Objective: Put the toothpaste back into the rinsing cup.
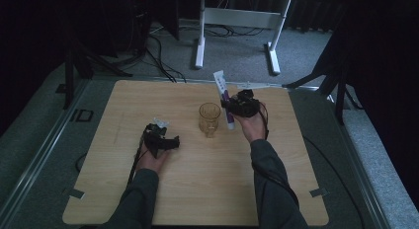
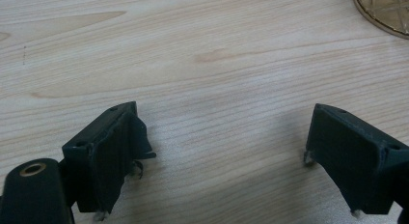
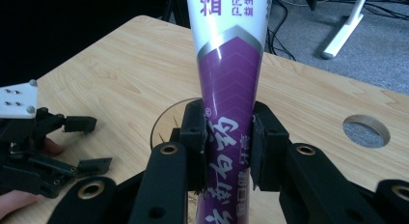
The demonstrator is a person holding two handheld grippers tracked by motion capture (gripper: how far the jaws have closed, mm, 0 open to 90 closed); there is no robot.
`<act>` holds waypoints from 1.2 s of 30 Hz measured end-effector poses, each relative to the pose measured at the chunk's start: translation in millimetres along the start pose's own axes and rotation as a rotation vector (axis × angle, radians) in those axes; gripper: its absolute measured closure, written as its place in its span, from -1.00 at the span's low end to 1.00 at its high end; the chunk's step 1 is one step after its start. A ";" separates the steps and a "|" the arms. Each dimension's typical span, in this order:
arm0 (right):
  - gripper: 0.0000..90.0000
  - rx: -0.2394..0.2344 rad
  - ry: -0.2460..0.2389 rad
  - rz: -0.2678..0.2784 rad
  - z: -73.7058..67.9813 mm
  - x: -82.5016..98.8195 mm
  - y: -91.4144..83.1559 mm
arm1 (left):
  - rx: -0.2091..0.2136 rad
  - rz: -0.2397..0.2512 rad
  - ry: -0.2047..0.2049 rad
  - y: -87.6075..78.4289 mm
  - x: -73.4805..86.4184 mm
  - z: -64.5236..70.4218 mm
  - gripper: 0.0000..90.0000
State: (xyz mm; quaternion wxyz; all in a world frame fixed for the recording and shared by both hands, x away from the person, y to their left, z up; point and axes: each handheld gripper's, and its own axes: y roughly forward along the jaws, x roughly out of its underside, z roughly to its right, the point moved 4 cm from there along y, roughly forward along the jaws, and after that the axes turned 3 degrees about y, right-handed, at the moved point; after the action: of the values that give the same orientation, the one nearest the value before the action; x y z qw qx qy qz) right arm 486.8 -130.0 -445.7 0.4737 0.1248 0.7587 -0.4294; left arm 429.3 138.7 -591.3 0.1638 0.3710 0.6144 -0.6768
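A purple and white toothpaste tube [image 3: 230, 84] stands upright between the pads of my right gripper [image 3: 227, 147], which is shut on it. In the high view that tube [image 1: 223, 93] rises just right of an amber glass cup [image 1: 209, 118] at the table's middle, with the right gripper [image 1: 231, 109] beside the cup's rim. My left gripper [image 1: 174, 142] rests low on the wooden table [image 1: 207, 184] left of the cup, pointing toward it. Its jaws stand wide apart over bare wood [image 2: 226, 137] with nothing between them. The cup's base [image 2: 386, 11] shows at the top right.
A round cable hole [image 3: 366, 130] is cut in the tabletop beyond the tube. Past the far edge stand white desk legs [image 1: 200, 41] and loose cables on grey carpet. Dark curtains close in both sides.
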 end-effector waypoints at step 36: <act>0.59 0.017 -0.043 0.054 -8.7 -27.4 3.3 | -0.002 0.000 -0.004 0.5 -0.5 0.1 -0.74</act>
State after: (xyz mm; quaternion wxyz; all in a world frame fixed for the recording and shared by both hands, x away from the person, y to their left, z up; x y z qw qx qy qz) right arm 497.7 -115.4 -423.2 0.5003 0.1399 0.7409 -0.4256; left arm 429.9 138.4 -591.3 0.1654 0.3695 0.6147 -0.6770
